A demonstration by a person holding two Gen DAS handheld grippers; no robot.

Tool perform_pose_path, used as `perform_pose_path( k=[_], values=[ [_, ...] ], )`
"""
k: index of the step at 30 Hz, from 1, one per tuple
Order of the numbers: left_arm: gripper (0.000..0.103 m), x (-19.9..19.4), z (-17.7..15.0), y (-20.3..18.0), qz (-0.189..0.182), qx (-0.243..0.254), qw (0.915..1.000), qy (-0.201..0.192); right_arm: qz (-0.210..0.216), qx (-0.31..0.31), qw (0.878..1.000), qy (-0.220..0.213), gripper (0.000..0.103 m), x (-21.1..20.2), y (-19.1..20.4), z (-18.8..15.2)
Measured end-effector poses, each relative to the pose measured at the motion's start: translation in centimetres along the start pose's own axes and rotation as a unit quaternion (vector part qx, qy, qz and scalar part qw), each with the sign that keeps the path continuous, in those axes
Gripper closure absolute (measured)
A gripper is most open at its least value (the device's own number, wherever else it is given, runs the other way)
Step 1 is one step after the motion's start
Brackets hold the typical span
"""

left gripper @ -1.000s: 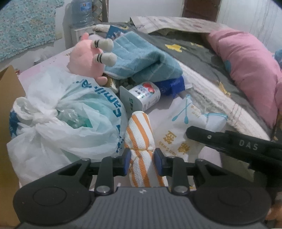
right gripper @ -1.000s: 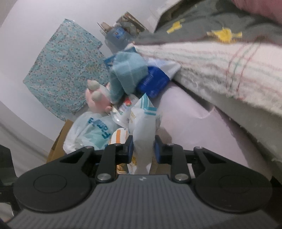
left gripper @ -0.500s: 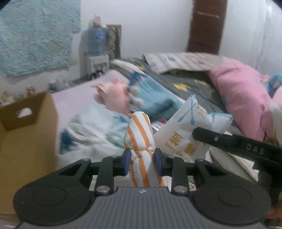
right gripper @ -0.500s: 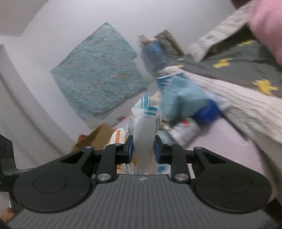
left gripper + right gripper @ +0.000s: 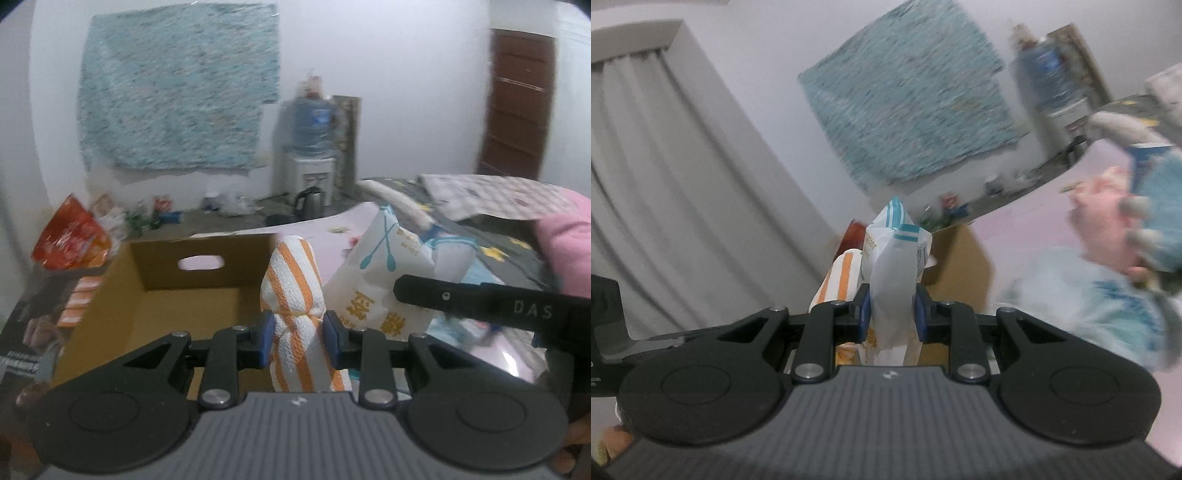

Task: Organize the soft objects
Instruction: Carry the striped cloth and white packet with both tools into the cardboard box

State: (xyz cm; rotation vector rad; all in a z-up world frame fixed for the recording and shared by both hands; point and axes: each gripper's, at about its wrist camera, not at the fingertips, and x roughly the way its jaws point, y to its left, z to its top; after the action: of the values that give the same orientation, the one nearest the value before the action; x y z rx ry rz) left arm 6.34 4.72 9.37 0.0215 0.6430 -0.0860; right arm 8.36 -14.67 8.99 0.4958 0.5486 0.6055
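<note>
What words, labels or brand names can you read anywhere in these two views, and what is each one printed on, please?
"DAS": on the black right gripper's finger, seen from the left wrist.
Yellow characters and small upside-down print: on the white pouch, held by the right gripper; not legible.
Blue lettering on the white plastic bag: blurred.
Label on the water bottle: blurred.
Striped towel in the left gripper: no text.

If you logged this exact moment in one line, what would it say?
left hand-held gripper: shut on striped towel roll | right hand-held gripper: shut on white packet | cardboard box: open
</note>
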Motion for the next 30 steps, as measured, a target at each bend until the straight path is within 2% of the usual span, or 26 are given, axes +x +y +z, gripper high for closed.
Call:
perform_pose_path(
  k=[6, 11, 17, 22, 26, 30],
  values=[
    [0.073, 2.3, 1.4, 6.2, 0.037, -0.021, 0.9988, 0.023, 0.002, 0.006, 0.998, 0.064, 0.081, 6.8, 4.0, 1.4],
    [0.073, 4.8, 2.5, 10.3, 0.082, -0.011, 0.9957, 0.041, -0.028, -0.012, 0.995, 0.095, 0.081, 12.0, 6.8, 2.3],
    [0.073, 9.6, 3.9, 14.7, 0.129, -0.001, 0.9881, 0.084, -0.061, -0.014, 0.988, 0.144, 0.081, 19.7, 7.9, 2.9],
    [0.073, 14.1, 4.8, 17.1, 0.137, 0.006, 0.9831, 0.121, -0.082, -0.012, 0.98, 0.183, 0.081, 26.0, 8.3, 3.0],
    [0.073, 16.9, 5.3, 17.8, 0.143, 0.009, 0.9804, 0.135, -0.084, -0.01, 0.971, 0.223, 0.081, 31.7, 7.7, 2.7],
    [0.073, 19.6, 5.6, 18.1, 0.148, 0.015, 0.9777, 0.148, -0.082, 0.002, 0.964, 0.251, 0.081, 35.8, 6.9, 2.2]
  ],
)
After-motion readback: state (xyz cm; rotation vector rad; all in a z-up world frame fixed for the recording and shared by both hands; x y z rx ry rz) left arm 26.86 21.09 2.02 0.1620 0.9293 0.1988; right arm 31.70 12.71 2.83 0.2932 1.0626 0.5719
